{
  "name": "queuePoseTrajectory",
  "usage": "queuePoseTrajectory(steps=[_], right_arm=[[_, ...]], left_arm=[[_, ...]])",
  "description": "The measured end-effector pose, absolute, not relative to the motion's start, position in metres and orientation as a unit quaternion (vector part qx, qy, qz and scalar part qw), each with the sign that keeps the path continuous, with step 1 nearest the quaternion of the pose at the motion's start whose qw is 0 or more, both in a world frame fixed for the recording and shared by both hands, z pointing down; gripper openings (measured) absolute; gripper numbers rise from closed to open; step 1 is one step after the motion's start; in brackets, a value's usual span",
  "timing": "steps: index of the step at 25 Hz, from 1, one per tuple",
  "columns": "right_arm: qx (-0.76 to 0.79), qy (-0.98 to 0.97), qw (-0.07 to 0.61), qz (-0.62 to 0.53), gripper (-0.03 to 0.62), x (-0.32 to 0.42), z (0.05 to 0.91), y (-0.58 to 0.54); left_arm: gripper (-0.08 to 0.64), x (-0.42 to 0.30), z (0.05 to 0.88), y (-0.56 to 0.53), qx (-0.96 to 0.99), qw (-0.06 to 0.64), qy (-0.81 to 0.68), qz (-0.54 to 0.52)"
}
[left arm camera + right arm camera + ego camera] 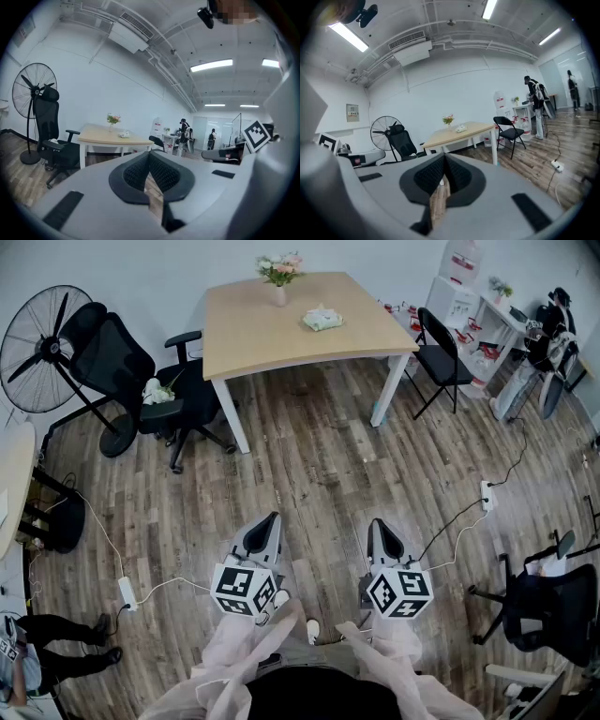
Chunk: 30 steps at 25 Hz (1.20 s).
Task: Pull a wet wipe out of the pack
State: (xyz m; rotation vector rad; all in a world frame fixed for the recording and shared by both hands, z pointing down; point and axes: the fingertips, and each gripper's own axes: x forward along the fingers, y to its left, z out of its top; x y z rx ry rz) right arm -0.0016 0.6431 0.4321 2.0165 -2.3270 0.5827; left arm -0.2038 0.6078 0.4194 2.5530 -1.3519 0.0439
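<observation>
No legible text, brand or number in any view.
Cubes on left gripper [271,519] and right gripper [376,524]: black-and-white square code patterns only, no characters.
Wall plate [352,112] above fan [384,132], right gripper view: print too small to read.
Red marks on white unit [500,101]: illegible.
Wipe pack [322,319] on table [253,329]: printing not resolvable.
</observation>
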Motion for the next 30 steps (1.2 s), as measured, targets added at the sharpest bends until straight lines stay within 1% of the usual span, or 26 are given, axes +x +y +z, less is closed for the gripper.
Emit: queuePoseTrajectory(steps=[5, 10, 17, 24, 30], right_arm=[[0.650, -0.739, -0.017, 0.176, 0.009, 0.006, 0.428, 0.666], [0.648, -0.741, -0.018, 0.172, 0.009, -0.002, 0.423, 0.681], [0.646, -0.742, -0.022, 0.177, 0.009, -0.009, 0.421, 0.696], [0.648, -0.742, -0.023, 0.173, 0.009, 0.002, 0.420, 0.679], [0.641, -0.746, -0.015, 0.177, 0.009, 0.004, 0.422, 0.637]], left_arm=[[0.009, -0.195, 0.415, 0.635, 0.876, 0.116, -0.467, 0.016], [0.009, -0.203, 0.410, 0.655, 0.874, 0.106, -0.474, 0.019], [0.009, -0.209, 0.404, 0.673, 0.870, 0.111, -0.481, 0.006], [0.009, -0.197, 0.406, 0.647, 0.872, 0.105, -0.478, 0.002], [0.009, -0.184, 0.407, 0.601, 0.877, 0.099, -0.470, 0.015]])
